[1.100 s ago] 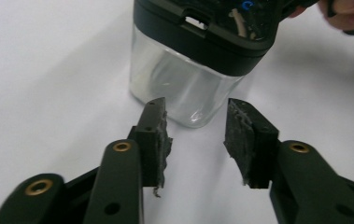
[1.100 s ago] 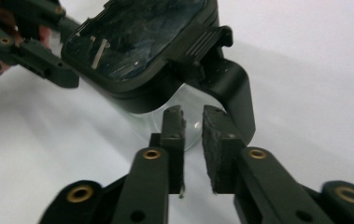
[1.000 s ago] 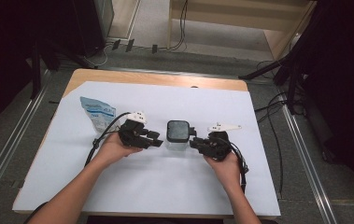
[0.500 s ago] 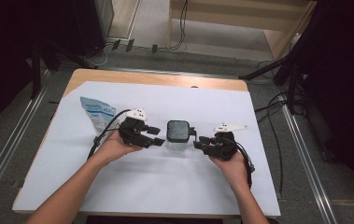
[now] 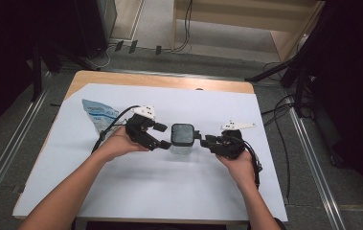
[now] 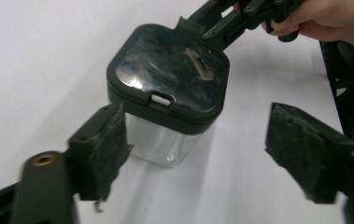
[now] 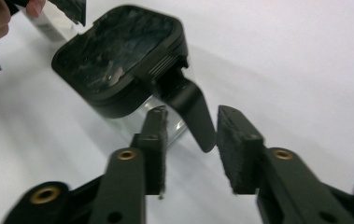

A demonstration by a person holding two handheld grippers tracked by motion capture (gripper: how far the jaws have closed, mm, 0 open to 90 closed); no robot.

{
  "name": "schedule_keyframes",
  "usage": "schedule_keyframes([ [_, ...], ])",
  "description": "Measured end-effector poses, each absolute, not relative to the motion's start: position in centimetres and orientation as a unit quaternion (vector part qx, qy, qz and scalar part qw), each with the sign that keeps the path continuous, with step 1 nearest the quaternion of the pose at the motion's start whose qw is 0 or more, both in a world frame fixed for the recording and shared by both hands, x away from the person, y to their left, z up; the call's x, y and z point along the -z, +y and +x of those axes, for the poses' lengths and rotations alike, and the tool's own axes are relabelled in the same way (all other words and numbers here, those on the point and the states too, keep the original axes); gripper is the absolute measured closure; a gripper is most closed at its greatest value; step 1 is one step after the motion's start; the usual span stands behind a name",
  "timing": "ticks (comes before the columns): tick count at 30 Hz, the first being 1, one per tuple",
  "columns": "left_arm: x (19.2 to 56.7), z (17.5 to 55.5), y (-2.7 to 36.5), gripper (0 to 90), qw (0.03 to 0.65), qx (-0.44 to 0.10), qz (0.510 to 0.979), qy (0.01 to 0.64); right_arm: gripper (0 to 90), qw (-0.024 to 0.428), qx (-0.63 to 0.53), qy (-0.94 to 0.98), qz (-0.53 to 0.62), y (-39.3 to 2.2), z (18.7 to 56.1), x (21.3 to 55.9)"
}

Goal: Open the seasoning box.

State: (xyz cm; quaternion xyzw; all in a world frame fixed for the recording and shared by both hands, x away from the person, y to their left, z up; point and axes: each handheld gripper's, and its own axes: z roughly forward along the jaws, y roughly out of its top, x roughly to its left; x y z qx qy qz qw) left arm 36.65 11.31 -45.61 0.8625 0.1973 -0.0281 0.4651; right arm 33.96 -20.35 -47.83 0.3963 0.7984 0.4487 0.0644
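container: a small clear-walled box [image 5: 183, 146] with a black square lid [image 5: 182, 134] stands upright on the white sheet of the worktop [image 5: 136, 191], midway between the two hands.
left tongs: left tongs [image 5: 162, 135] spread wide; in the left gripper view one pad [image 6: 104, 140] lies just beside the clear wall under the lid rim, the other pad [image 6: 300, 149] well apart on the far side.
right tongs: right tongs [image 5: 207, 140] parted a little, straddling the black latch flap [image 7: 191, 109] that hangs from the lid edge; not yet pressed on it as far as i can judge.
step in hand: likely steadying the box with the left and working the latch with the right.
how to do it well: close the left tongs on the clear body below the lid, not on the lid itself, so the lid stays free; take the flap near its lower end and move it gently, since the box looks light and could tip or slide.
hard to make out: what the box holds, if anything; glare on the lid hides its surface; whether the flap is a clasp or a hinge.
cut off: the blue-and-white pouch [image 5: 97, 115] at the left sits partly behind the left gripper's cable.
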Motion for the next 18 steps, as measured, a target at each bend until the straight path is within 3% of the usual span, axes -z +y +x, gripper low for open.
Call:
schedule_keyframes([
  [3, 45.3, 37.4, 11.2, 7.0, 0.463, 0.031, 0.863, 0.200, 75.8, 0.062, -0.453, 0.791, 0.406, -20.6, 34.2, 47.9],
  [8, 45.5, 38.3, 10.7, 6.8, 0.446, 0.026, 0.872, 0.203, 89.2, 0.062, -0.460, 0.779, 0.421, -20.8, 34.7, 47.9],
  [13, 46.7, 38.7, 10.2, 0.0, 0.439, 0.025, 0.875, 0.203, 90.0, 0.059, -0.453, 0.785, 0.419, -20.2, 35.1, 47.9],
  [18, 47.4, 38.7, 9.4, 0.0, 0.439, 0.022, 0.877, 0.191, 90.0, 0.056, -0.443, 0.789, 0.421, -19.9, 35.1, 48.1],
])
